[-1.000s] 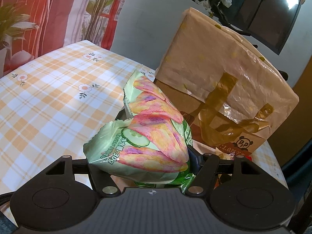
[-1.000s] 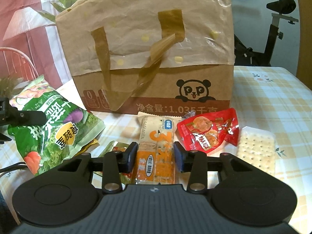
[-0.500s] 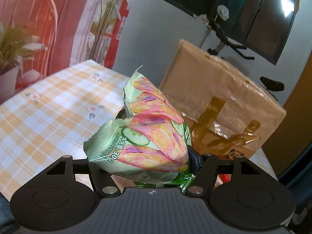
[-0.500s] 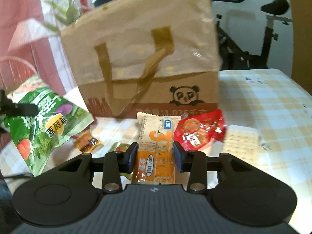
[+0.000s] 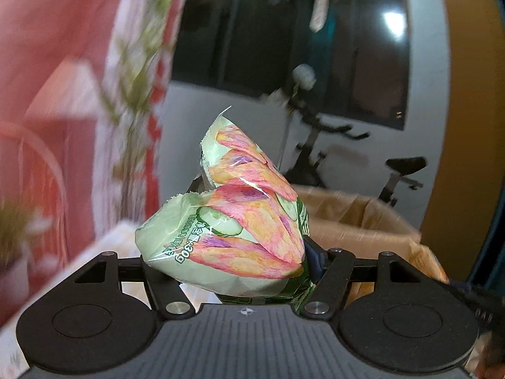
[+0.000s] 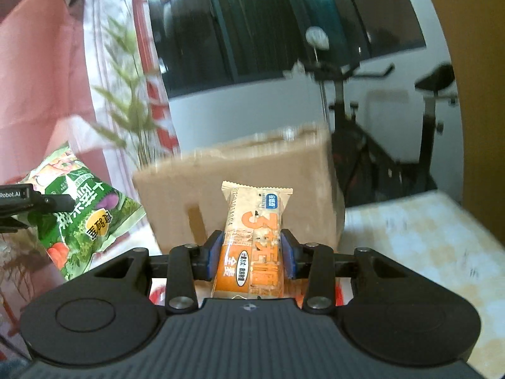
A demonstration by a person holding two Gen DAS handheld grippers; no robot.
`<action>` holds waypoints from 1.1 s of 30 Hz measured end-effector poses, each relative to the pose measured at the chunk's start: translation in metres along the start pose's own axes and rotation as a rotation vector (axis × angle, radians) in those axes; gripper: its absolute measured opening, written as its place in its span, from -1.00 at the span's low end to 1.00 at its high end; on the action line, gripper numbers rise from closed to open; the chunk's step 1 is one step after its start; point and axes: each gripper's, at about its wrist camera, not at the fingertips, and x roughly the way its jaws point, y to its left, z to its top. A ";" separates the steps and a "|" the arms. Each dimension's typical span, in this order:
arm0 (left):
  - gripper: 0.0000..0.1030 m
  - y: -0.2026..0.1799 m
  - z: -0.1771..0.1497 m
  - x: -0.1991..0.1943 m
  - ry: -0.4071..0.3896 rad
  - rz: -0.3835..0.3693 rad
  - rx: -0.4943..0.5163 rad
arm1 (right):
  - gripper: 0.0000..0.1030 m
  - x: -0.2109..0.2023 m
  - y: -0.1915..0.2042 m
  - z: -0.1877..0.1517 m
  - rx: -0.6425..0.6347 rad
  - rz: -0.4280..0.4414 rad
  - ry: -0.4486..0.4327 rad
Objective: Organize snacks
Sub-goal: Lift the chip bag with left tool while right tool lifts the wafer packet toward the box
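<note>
My left gripper (image 5: 240,262) is shut on a green chip bag (image 5: 240,221) with pink chips and cucumber slices printed on it, held high in the air. The same bag (image 6: 85,214) shows at the left of the right wrist view. My right gripper (image 6: 249,255) is shut on an orange and beige cracker packet (image 6: 252,240), lifted above the table. The brown paper bag (image 6: 246,186) stands behind the packet; its top edge (image 5: 363,214) shows low right in the left wrist view.
A checked tablecloth (image 6: 410,237) covers the table at the right. A red snack pack (image 6: 157,293) peeks below the right gripper. An exercise bike (image 6: 394,126) stands behind the table. A pink floral curtain (image 5: 79,94) hangs at the left.
Both grippers have risen with their snacks and tilted up. The table and loose snacks have dropped out of view, and the paper bag now sits lower in both views.
</note>
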 end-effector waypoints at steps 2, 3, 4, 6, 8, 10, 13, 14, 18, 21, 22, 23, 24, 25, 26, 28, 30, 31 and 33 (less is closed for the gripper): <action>0.37 -0.008 0.013 0.007 -0.027 -0.035 0.007 | -0.21 0.003 0.001 0.017 -0.019 0.009 -0.039; 0.37 -0.009 0.019 0.010 -0.036 -0.051 0.005 | -0.21 0.007 0.001 0.025 -0.029 0.012 -0.050; 0.37 -0.012 0.025 0.017 -0.045 -0.066 0.003 | -0.21 0.011 0.000 0.033 -0.035 0.014 -0.059; 0.37 -0.018 0.034 0.029 -0.058 -0.082 0.006 | -0.21 0.025 -0.003 0.049 -0.033 0.014 -0.069; 0.37 -0.024 0.044 0.043 -0.075 -0.099 0.007 | -0.21 0.039 -0.008 0.065 -0.024 0.007 -0.075; 0.37 -0.029 0.054 0.059 -0.082 -0.123 0.013 | -0.21 0.055 -0.012 0.077 -0.032 0.001 -0.080; 0.37 -0.036 0.064 0.088 -0.072 -0.121 0.017 | -0.21 0.079 -0.014 0.089 -0.065 -0.020 -0.067; 0.37 -0.038 0.067 0.098 -0.064 -0.120 0.014 | -0.21 0.088 -0.016 0.092 -0.069 -0.022 -0.055; 0.37 -0.048 0.074 0.144 -0.005 -0.118 0.004 | -0.21 0.119 -0.019 0.095 -0.095 -0.038 -0.010; 0.37 -0.055 0.074 0.170 0.035 -0.107 -0.001 | -0.21 0.139 -0.024 0.093 -0.094 -0.056 0.021; 0.37 -0.056 0.074 0.177 0.047 -0.104 -0.005 | -0.21 0.143 -0.025 0.092 -0.092 -0.062 0.029; 0.37 -0.057 0.074 0.184 0.060 -0.102 -0.006 | -0.22 0.149 -0.026 0.091 -0.090 -0.067 0.039; 0.37 -0.058 0.074 0.190 0.073 -0.099 -0.004 | -0.23 0.153 -0.027 0.090 -0.092 -0.072 0.047; 0.37 -0.060 0.073 0.194 0.085 -0.094 0.001 | -0.23 0.157 -0.028 0.090 -0.096 -0.075 0.054; 0.37 -0.061 0.072 0.200 0.101 -0.091 0.010 | -0.28 0.160 -0.028 0.089 -0.102 -0.079 0.058; 0.37 -0.063 0.069 0.213 0.134 -0.082 0.033 | -0.37 0.164 -0.029 0.088 -0.106 -0.080 0.064; 0.38 -0.060 0.066 0.224 0.170 -0.070 0.055 | -0.37 0.166 -0.029 0.087 -0.105 -0.084 0.070; 0.40 -0.059 0.063 0.229 0.191 -0.067 0.066 | -0.37 0.168 -0.029 0.087 -0.107 -0.084 0.077; 0.43 -0.055 0.059 0.243 0.257 -0.076 0.081 | -0.37 0.168 -0.028 0.087 -0.110 -0.083 0.081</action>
